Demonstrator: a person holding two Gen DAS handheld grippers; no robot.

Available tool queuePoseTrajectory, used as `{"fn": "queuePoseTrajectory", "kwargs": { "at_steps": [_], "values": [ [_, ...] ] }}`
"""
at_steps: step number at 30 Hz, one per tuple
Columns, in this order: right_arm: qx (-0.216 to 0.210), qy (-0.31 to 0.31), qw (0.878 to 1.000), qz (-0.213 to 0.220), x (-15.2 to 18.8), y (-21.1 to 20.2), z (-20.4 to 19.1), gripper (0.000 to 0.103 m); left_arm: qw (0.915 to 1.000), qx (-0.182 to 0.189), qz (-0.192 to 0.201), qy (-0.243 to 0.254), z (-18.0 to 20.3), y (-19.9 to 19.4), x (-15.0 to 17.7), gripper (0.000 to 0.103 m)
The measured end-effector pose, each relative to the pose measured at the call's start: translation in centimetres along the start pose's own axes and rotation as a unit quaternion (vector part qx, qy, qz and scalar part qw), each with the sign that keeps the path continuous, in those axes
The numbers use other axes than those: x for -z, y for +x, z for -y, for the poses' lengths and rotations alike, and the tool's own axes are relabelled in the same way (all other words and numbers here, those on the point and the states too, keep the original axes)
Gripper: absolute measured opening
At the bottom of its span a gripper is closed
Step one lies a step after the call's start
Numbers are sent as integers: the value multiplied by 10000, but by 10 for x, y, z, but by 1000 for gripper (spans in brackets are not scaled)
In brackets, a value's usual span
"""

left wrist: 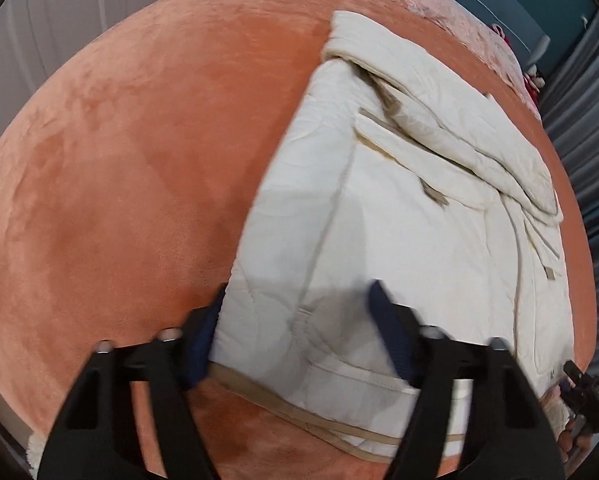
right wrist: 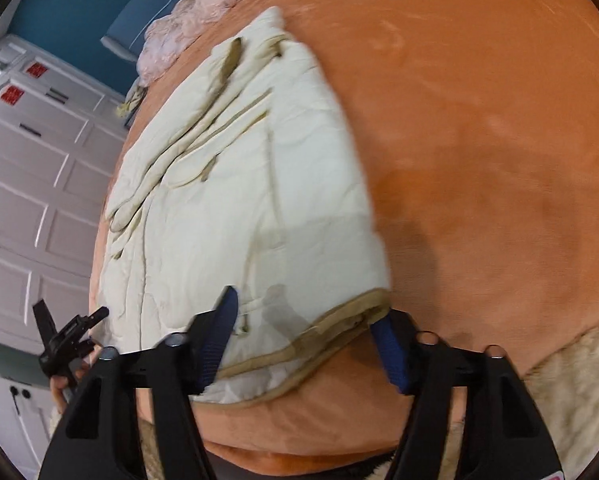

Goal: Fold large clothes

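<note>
A large cream padded garment (left wrist: 399,200) with tan trim lies folded and flat on an orange plush bed cover (left wrist: 119,180). My left gripper (left wrist: 297,332) hovers over the garment's near left hem corner, jaws apart: one blue pad sits at the cloth's side edge, the other above the fabric. In the right wrist view, my right gripper (right wrist: 305,338) straddles the near right hem corner of the garment (right wrist: 259,180), jaws also apart and not pinching cloth. Each view shows the other gripper small at its edge: the right one (left wrist: 583,392), the left one (right wrist: 67,340).
A crumpled pink cover (right wrist: 187,28) lies at the bed's far end. White panelled wardrobe doors (right wrist: 31,184) stand beside the bed, and grey curtains (left wrist: 587,120) hang nearby. A fluffy cream rug (right wrist: 571,380) lies below the orange cover's (right wrist: 479,140) near edge.
</note>
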State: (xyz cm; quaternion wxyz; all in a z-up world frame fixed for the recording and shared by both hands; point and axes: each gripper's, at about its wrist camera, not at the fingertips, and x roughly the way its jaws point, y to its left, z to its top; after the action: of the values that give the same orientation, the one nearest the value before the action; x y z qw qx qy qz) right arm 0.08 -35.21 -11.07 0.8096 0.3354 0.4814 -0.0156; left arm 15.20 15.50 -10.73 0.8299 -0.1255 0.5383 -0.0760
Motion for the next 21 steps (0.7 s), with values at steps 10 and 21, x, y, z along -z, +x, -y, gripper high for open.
{"fn": "queuePoseTrajectory", "kwargs": {
  "at_steps": [10, 21],
  "values": [
    [81, -507, 9970, 579, 10, -56, -28, 4, 9991, 170, 267, 274, 17, -65, 17, 9],
    [667, -1505, 9856, -391, 130, -190, -33, 4, 9932, 9, -270, 1134, 2, -199, 154, 8]
  ]
}}
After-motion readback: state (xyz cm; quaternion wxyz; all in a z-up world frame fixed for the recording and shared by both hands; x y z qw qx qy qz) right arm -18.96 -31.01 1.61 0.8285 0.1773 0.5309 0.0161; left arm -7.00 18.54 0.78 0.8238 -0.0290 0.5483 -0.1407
